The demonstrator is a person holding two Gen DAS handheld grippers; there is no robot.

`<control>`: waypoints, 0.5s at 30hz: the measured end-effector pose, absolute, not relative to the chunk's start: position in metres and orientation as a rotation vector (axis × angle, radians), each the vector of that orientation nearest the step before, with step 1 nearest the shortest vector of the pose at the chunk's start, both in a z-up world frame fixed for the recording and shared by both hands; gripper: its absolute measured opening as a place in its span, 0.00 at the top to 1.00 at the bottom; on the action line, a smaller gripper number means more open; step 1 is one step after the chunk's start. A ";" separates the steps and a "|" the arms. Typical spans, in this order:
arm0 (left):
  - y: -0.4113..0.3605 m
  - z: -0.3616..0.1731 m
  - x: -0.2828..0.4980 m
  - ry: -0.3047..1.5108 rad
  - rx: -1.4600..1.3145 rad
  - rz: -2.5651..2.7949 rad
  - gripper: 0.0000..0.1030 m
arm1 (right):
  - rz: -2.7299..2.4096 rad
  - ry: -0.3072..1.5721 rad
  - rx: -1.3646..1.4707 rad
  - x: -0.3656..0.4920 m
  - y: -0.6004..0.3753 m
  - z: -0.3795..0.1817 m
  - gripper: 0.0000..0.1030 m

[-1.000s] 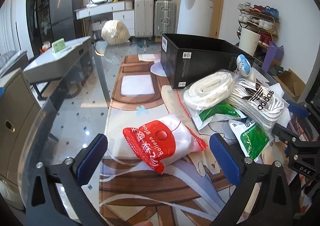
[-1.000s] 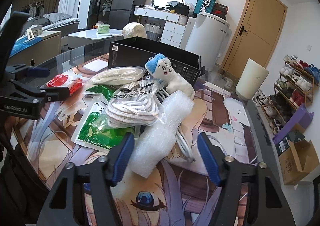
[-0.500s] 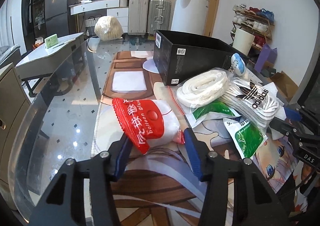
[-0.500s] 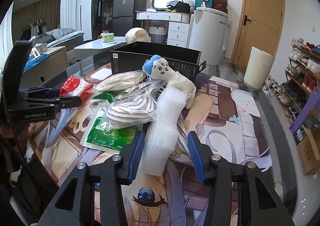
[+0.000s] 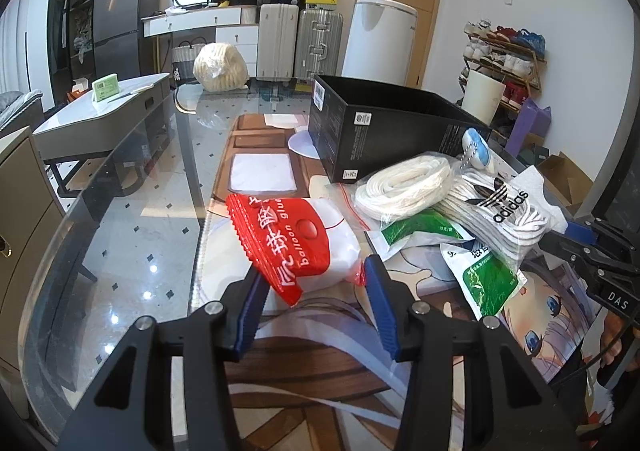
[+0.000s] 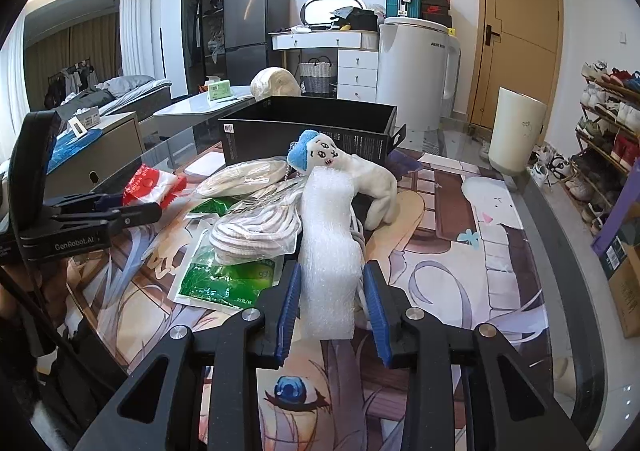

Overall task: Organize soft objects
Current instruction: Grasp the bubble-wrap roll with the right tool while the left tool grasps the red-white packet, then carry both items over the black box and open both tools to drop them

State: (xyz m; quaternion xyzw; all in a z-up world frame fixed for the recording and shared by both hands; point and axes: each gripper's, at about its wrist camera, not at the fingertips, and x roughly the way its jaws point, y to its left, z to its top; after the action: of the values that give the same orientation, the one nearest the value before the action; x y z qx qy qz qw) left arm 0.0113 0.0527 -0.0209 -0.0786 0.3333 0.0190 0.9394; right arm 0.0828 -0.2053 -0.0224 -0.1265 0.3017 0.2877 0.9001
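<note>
Now the left hand-held gripper (image 5: 314, 291) clamps the red-and-white bag (image 5: 296, 237), while the right hand-held gripper (image 6: 331, 301) grips the bubble-wrap roll (image 6: 329, 251) above the counter (image 6: 500, 271).

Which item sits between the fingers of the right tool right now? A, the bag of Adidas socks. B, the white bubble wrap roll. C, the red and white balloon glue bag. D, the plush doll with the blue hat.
B: in the right wrist view the bubble wrap roll stands between the blue pads of the right tool, while the plush doll lies farther back by the black box.
</note>
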 end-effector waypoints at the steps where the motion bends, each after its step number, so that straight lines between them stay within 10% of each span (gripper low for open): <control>1: 0.053 -0.021 0.011 0.677 -0.161 0.041 0.54 | 0.593 0.625 -0.266 0.082 -0.205 -0.023 0.68; 15: 0.053 -0.012 0.008 0.645 -0.157 0.046 0.54 | 0.545 0.595 -0.321 0.090 -0.197 -0.021 0.58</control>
State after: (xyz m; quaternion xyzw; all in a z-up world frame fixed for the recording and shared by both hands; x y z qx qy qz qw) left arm 0.0082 0.0527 -0.0122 -0.0771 0.3167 0.0226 0.9451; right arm 0.0897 -0.1965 -0.0209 -0.1556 0.2881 0.2641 0.9072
